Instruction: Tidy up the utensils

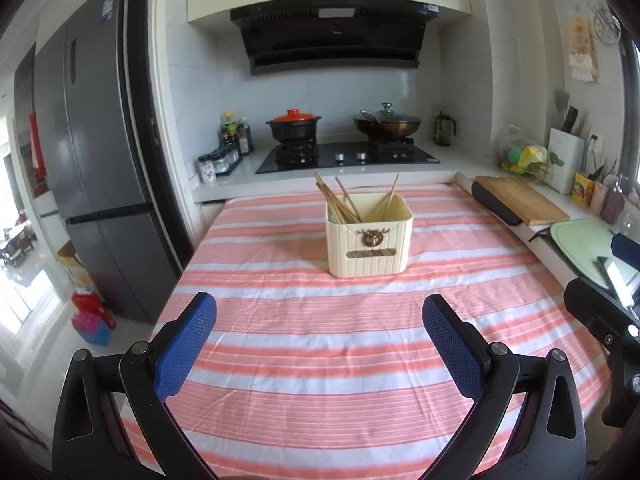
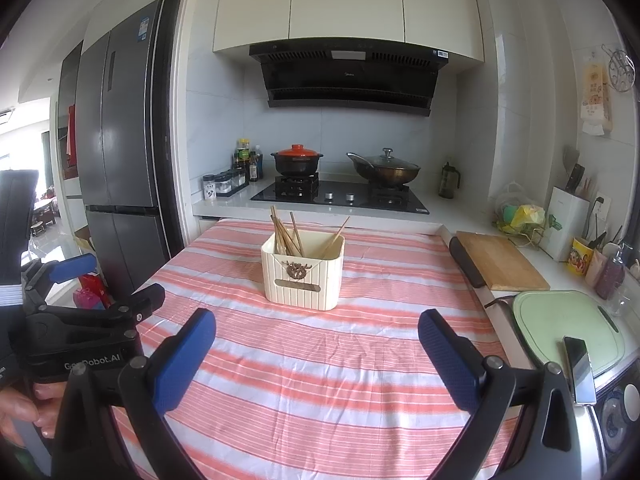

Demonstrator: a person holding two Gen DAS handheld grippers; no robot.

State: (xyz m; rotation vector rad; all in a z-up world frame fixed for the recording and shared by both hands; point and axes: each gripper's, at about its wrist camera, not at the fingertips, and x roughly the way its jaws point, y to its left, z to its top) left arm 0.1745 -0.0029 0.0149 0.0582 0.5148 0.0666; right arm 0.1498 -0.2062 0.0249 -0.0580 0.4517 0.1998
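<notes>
A cream ribbed utensil holder stands on the pink-and-white striped tablecloth, with several wooden chopsticks leaning inside it. It also shows in the right wrist view with its chopsticks. My left gripper is open and empty, well short of the holder. My right gripper is open and empty, also short of the holder. The left gripper's body shows at the left of the right wrist view.
A wooden cutting board and a green board with a phone lie right of the table. Behind is the stove with a red-lidded pot and a wok. A fridge stands left.
</notes>
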